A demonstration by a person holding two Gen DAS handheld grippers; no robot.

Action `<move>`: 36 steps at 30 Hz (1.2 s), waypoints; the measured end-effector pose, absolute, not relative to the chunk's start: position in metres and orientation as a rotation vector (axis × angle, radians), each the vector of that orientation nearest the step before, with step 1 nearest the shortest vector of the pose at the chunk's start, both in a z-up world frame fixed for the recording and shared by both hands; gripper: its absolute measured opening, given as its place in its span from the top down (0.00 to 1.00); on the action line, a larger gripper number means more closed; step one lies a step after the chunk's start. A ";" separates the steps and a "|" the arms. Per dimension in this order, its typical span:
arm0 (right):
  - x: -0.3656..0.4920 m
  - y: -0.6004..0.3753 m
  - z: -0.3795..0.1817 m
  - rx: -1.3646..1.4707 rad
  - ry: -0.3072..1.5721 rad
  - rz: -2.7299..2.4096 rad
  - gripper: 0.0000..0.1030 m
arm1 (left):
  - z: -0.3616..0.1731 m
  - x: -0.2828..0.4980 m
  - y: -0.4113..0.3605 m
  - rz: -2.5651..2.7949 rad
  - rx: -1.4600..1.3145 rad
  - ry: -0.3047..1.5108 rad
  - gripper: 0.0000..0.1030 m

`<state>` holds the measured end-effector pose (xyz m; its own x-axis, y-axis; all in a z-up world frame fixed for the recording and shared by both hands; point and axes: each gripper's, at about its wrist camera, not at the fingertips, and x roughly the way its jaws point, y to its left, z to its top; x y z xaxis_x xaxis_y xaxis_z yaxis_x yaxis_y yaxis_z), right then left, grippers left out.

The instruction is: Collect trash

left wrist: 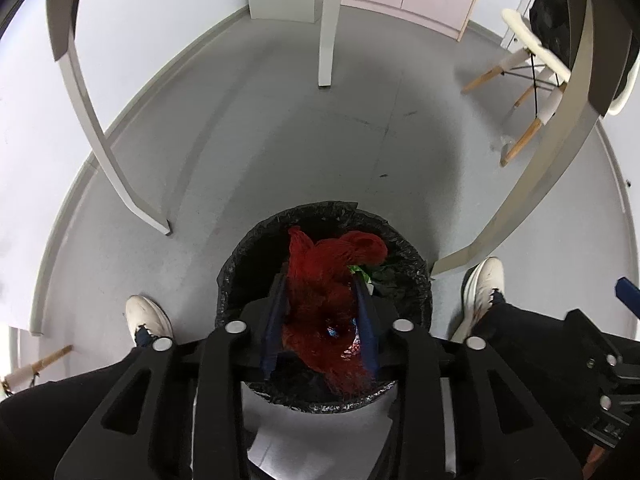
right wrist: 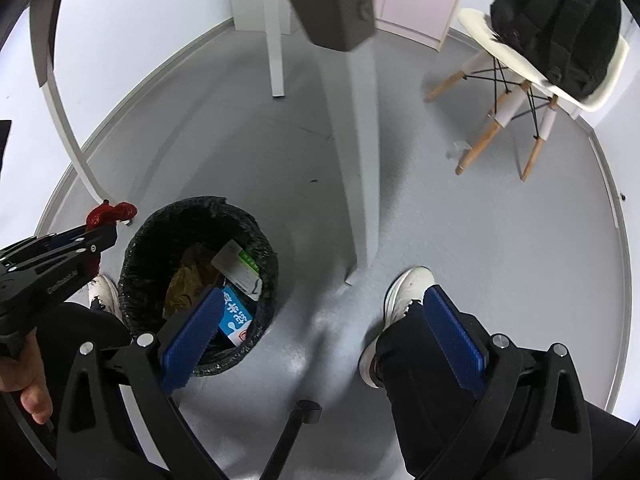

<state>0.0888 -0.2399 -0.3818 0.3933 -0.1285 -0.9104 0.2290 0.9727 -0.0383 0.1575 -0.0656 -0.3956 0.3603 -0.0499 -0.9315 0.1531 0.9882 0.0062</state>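
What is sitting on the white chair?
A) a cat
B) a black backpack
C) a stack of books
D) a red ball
B: in the right wrist view a black backpack rests on the seat of the white chair with wooden legs.

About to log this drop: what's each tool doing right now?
Left tool: red mesh bag between its fingers, over the bin; grip unclear.
Right tool: open, empty.
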 end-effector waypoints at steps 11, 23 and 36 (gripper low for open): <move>0.093 -0.235 -0.381 0.111 1.149 -0.218 0.07 | -0.392 0.155 -0.058 -0.118 0.102 1.172 0.19; 0.087 -0.216 -0.357 0.119 1.108 -0.184 0.07 | -0.366 0.134 -0.029 -0.117 0.091 1.142 0.06; 0.052 -0.191 -0.292 0.085 1.012 -0.151 0.07 | -0.294 0.073 0.017 -0.043 0.022 1.054 0.06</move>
<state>0.0517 -0.1908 -0.2917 0.5208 -0.0866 -0.8493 0.1649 0.9863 0.0006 0.0725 0.0168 -0.2942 0.4937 -0.0250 -0.8693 0.0462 0.9989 -0.0024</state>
